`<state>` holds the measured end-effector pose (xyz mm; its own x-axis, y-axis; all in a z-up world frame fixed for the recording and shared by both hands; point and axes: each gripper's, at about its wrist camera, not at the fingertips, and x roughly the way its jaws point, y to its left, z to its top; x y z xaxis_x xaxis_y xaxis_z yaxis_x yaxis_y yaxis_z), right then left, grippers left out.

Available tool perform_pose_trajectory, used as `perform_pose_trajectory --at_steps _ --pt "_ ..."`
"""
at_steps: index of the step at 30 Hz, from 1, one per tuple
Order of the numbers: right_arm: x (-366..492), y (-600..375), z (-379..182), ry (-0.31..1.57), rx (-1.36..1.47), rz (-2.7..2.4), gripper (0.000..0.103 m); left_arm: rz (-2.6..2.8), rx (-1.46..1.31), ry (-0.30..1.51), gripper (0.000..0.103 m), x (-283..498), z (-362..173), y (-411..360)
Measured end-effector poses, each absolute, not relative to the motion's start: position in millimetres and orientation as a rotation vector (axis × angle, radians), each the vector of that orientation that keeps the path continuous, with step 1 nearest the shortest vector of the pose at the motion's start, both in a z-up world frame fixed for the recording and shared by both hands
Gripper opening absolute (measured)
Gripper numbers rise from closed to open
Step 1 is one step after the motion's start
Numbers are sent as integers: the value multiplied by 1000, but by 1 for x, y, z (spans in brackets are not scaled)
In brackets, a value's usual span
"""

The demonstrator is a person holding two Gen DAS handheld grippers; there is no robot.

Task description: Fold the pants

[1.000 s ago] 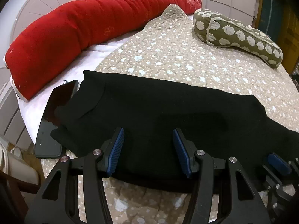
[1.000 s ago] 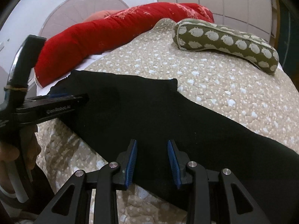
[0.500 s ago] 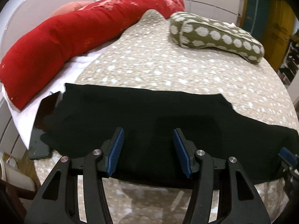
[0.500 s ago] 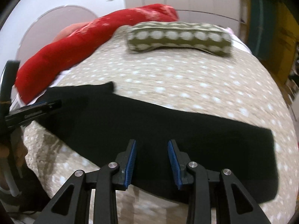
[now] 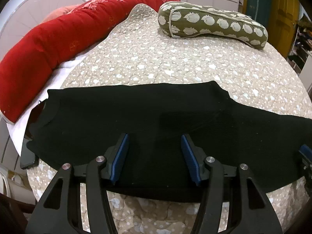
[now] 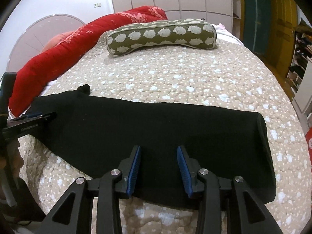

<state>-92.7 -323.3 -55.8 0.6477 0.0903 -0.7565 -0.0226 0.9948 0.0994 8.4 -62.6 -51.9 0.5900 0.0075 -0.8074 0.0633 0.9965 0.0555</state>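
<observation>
Both sets of jaws are apart with nothing pinched; the right gripper point(image 6: 158, 168) has just been opening wider, the left gripper point(image 5: 154, 157) a touch too. They hover over the black pants point(image 5: 156, 117), flat across the bed point(image 5: 175, 64). Soft, floppy knit, so I'd pinch both layers at the near edge.

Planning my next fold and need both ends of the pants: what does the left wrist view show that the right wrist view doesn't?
Left wrist only: the pants' left end draped over a dark flat slab at the bed's edge, and the white sheet under the red bolster.
Right wrist only: the pants' right end, a rounded edge lying on the quilt, and shelves at the far right.
Both: black pants across the quilt, the red bolster, the green pillow, and each view's own tongs open over the cloth.
</observation>
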Motion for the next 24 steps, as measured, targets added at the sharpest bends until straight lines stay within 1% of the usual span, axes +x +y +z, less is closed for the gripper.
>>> perform_pose_trajectory --at_steps 4,7,10,12,14,15,19,24 --pt "-105 -342 -47 868 117 48 37 -90 106 920 56 4 -39 -80" --pt "-127 -369 -37 841 128 -34 39 -217 120 920 56 1 -30 -112" --pt "-155 -402 -32 815 183 -113 47 -333 136 952 56 2 -28 -145" --pt "-168 -421 -35 820 214 -163 55 -419 163 975 56 3 -27 -174" --pt "-173 -434 -42 824 268 -171 60 -509 183 988 61 2 -26 -205" --pt "-173 -440 -45 828 309 -157 60 -564 189 999 67 4 -25 -222" --pt "-170 -447 -54 780 457 -69 61 -697 207 1034 67 12 -24 -277" --pt "-162 -439 -58 755 462 -8 61 -810 290 1058 67 19 -29 -328"
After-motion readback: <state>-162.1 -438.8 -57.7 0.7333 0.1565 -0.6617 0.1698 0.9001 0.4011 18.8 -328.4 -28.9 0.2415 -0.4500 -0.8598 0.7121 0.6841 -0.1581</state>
